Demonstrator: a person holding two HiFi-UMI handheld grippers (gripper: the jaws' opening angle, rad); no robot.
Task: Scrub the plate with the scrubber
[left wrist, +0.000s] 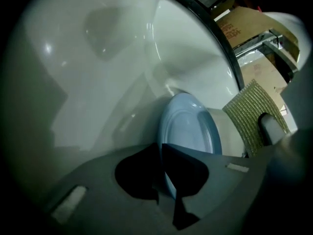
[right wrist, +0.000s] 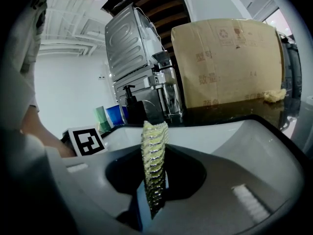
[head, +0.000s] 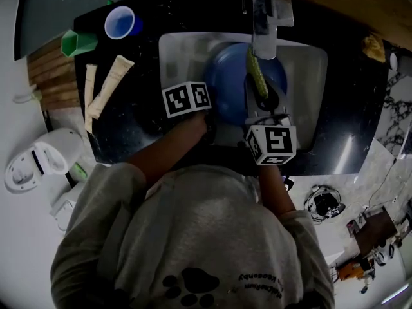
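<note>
One broad black surface [head: 351,102] carries a white rectangular sink [head: 180,50] sunk into its middle, and a person in a grey sweatshirt leans over the near edge with a claw in each hand. A chrome tap [head: 264,24] reaches out over the back of the basin. Inside the sink is the round blue plate [head: 228,82], filling much of the basin's centre.

The left claw [head: 210,117] comes in at the plate's near-left edge. In the left gripper view its jaws [left wrist: 160,153] stand almost together, pinched on the thin rim of the plate [left wrist: 188,126], with the pale sink wall [left wrist: 98,82] curving behind.

The right claw [head: 264,100] sits at the near-right side of the basin, beside the left one and apart from it. Its jaws [right wrist: 154,173] are closed tight on a flat yellow-green woven scrubber [right wrist: 154,146], which stands upright on edge between them. From the head view the scrubber [head: 256,76] points away from the person, over the right half of the plate and just under the tap; whether it touches the plate's face cannot be told. The left gripper view shows the scrubber [left wrist: 249,114] off to the plate's right.

At the far-left corner of the surface stand a small blue cup [head: 120,23] and a green container [head: 78,42], close together.
</note>
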